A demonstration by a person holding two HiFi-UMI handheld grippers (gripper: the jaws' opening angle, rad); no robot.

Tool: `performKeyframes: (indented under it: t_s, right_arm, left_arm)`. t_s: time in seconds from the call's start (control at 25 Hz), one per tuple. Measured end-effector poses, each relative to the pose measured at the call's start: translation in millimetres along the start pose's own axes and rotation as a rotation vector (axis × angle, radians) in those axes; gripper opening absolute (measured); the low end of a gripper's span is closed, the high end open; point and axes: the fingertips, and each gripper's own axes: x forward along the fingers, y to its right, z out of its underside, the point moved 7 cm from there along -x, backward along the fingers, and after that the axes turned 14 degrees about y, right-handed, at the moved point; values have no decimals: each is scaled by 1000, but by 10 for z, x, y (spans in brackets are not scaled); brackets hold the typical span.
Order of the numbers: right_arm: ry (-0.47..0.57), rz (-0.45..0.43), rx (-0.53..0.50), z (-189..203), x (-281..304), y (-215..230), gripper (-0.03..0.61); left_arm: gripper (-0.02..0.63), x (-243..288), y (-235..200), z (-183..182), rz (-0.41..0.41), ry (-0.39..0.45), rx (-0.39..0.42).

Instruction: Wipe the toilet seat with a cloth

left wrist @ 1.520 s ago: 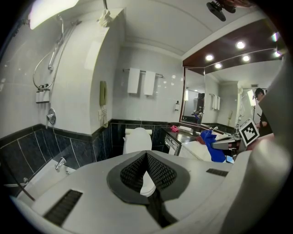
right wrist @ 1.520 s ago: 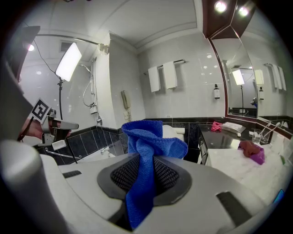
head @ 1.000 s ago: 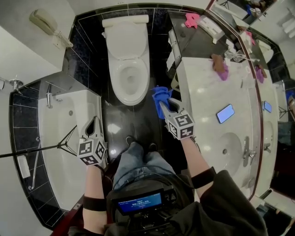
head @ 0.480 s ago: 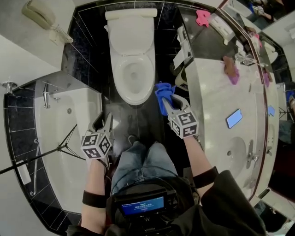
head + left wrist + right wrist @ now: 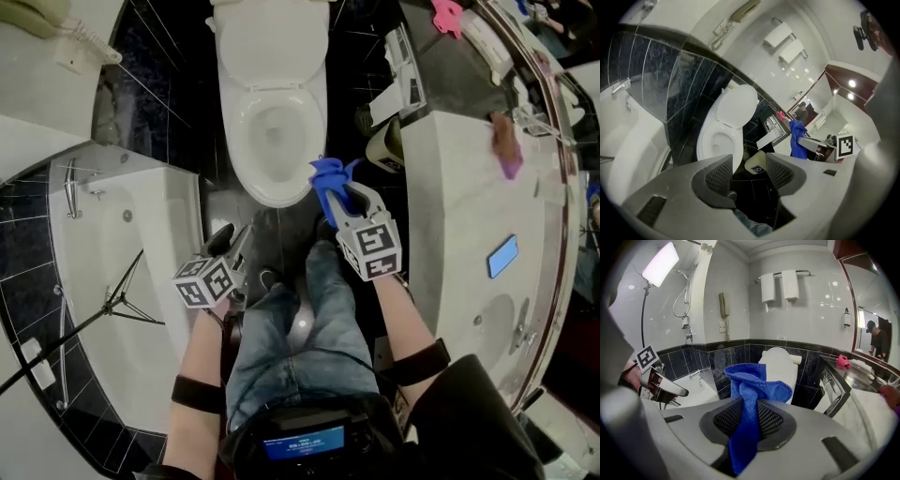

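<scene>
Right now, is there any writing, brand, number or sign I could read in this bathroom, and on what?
No text here can be read clearly.
Blue screen at the person's chest: lines of text, too small to read.
Blue label on the waste bin: a symbol, too blurred to read.
Square markers: black-and-white patterns, no words.

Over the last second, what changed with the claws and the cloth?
The left claw has just been opening its jaws; they now stand wide apart with nothing between them. Both claws have come down closer to the toilet. The right claw stays shut on the blue cloth, and the toilet lid is up as before.
</scene>
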Motion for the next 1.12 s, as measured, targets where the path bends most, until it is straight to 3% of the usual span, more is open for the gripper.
performKeyframes:
  t_s: [0.4, 0.56, 0.84, 1.12]
  right_arm:
    - [-33, -32, 9, 1376, 1046, 311, 114]
    - [-44, -45, 6, 1795, 1306, 366, 114]
    - [-80, -62, 11, 2272, 1475, 383, 114]
    - [-105, -64, 24, 2459, 1493, 447, 114]
  left_arm:
    - [227, 1284, -1120, 1251, -54, -40, -197]
    - [225, 1621, -1468, 1634, -78, -34, -241]
    - [225, 2024, -1710, 1982, -101, -38, -292]
    - [225, 2206, -1787, 2059, -122, -24, -380]
